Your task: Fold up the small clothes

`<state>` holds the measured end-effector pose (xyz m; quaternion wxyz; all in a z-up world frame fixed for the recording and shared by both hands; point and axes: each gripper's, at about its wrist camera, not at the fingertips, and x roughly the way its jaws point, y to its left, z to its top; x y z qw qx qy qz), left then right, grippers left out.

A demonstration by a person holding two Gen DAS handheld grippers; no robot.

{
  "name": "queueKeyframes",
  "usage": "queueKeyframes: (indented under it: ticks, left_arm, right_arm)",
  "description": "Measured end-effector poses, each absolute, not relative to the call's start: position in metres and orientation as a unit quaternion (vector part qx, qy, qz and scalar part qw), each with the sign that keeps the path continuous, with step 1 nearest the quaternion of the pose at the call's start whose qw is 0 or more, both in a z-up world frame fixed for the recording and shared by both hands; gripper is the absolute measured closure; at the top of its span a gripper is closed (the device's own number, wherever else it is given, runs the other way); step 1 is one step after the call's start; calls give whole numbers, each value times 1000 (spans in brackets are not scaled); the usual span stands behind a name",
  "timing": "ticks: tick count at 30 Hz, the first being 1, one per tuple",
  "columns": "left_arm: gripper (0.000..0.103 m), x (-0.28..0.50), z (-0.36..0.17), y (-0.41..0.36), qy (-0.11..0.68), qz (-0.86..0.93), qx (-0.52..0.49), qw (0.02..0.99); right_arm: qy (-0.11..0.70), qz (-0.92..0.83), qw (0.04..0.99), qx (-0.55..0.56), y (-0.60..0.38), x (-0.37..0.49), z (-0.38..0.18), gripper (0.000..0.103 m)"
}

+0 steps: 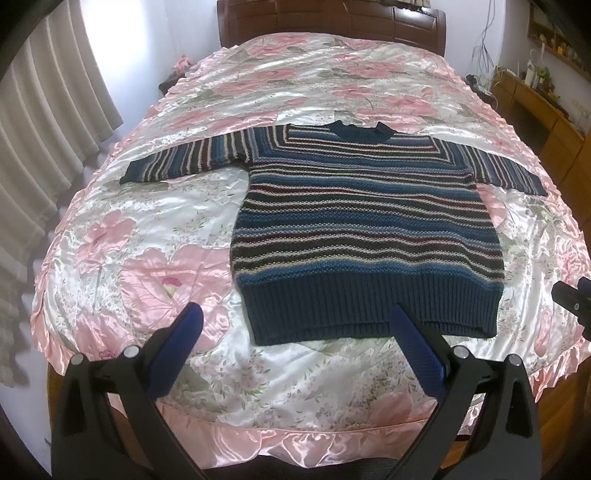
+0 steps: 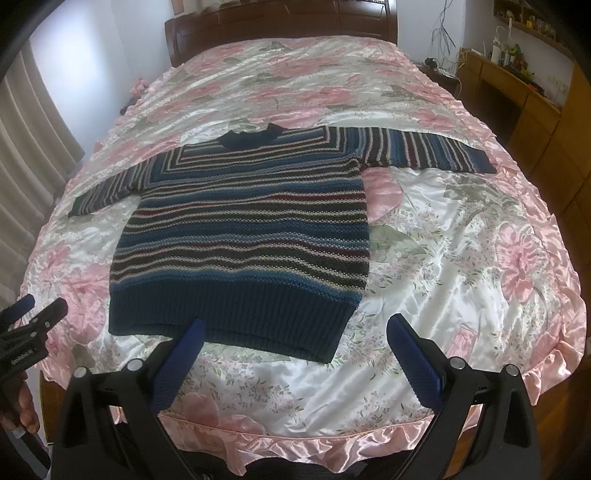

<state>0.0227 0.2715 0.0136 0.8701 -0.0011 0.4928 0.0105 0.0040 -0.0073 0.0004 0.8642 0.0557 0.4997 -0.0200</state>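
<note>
A knitted sweater (image 1: 365, 221) is laid flat near the foot edge of the bed (image 1: 295, 402), sleeves spread, collar toward the headboard (image 1: 332, 22). Blue, dark, cream and maroon stripes end in a ribbed navy hem. The bedspread is glossy floral satin, frilled. The left tool (image 1: 295, 317) and right tool (image 2: 295, 330) are held released, empty.

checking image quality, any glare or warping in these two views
Left wrist view: satin bedspread glares white near the striped sweater, and the bed edges bow from fisheye distortion. Right wrist view: same sheen and curving, with dark corners.
</note>
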Motion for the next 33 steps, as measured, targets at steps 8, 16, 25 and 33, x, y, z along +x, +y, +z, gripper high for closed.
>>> queueKeyframes:
  ticks: [8, 16, 25, 33]
  left_arm:
    - [3, 30, 17, 262, 494, 11, 4, 869]
    - [3, 44, 6, 259, 502, 24, 27, 864]
    - [3, 127, -9, 213, 495, 4, -10, 869]
    - [3, 245, -12, 126, 470, -7, -11, 882]
  right_arm:
    - [503, -20, 862, 59, -9, 6, -4, 4]
    - [460, -45, 881, 97, -41, 18, -9, 4]
    - [458, -71, 880, 103, -153, 104, -8, 4]
    - [528, -119, 832, 122, -285, 224, -49, 4]
